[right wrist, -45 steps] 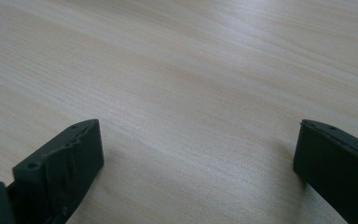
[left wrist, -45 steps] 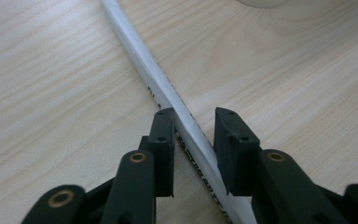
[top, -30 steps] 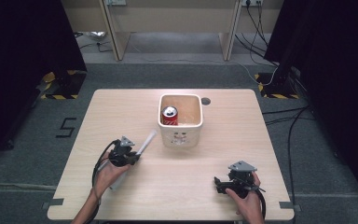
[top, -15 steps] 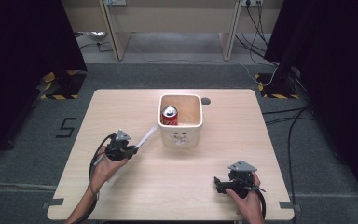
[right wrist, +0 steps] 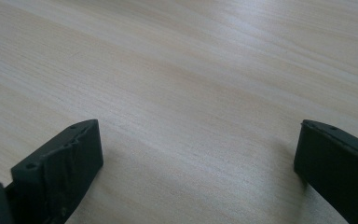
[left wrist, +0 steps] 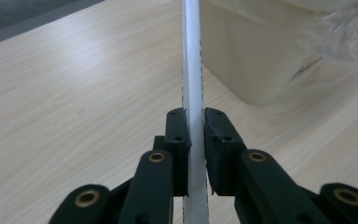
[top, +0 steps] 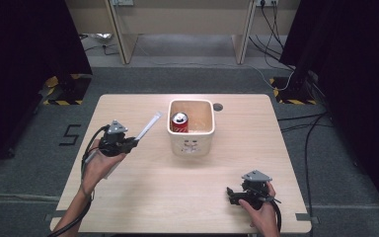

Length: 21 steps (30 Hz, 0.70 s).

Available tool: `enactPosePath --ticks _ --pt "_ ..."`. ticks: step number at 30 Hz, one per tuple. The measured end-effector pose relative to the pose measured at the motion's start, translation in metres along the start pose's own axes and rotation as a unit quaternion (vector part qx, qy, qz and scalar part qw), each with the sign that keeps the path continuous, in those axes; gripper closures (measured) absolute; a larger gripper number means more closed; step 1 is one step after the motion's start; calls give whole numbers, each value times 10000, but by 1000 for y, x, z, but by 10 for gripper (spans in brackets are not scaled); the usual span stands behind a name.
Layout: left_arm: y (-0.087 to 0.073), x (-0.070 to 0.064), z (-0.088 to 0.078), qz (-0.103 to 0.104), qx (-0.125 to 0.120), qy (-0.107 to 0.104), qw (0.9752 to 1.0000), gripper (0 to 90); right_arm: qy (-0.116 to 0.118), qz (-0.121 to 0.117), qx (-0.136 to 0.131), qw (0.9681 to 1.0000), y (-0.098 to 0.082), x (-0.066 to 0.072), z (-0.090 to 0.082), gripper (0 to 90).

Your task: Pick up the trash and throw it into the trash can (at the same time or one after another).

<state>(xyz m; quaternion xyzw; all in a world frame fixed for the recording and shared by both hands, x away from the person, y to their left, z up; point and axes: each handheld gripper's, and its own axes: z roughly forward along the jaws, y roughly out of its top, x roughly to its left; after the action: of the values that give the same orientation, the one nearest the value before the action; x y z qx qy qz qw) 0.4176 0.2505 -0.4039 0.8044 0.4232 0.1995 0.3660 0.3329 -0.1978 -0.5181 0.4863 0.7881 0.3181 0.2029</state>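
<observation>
thin white paper-wrapped straw (left wrist: pixel 192 70), pale woodgrain table (left wrist: pixel 65 93)

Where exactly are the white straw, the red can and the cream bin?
white straw (left wrist: pixel 192 70): left gripper view, on its wrapped shaft above the jaws.
red can (top: pixel 179 121): high view, on its silver top.
cream bin (top: pixel 191 145): high view, on its front wall.
</observation>
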Motion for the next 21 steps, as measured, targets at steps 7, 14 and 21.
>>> enactPosePath --ticks 7,14,21 --pt "20 2 -14 -2 -237 -128 9996 797 6 13 3 10000 0 0 0 15" --pt "52 -5 -23 115 -464 -238 9986 796 -2 -13 -9 10000 0 0 0 14" --pt "78 -19 -20 274 -561 -404 9972 796 1 -22 -11 10000 0 0 0 14"
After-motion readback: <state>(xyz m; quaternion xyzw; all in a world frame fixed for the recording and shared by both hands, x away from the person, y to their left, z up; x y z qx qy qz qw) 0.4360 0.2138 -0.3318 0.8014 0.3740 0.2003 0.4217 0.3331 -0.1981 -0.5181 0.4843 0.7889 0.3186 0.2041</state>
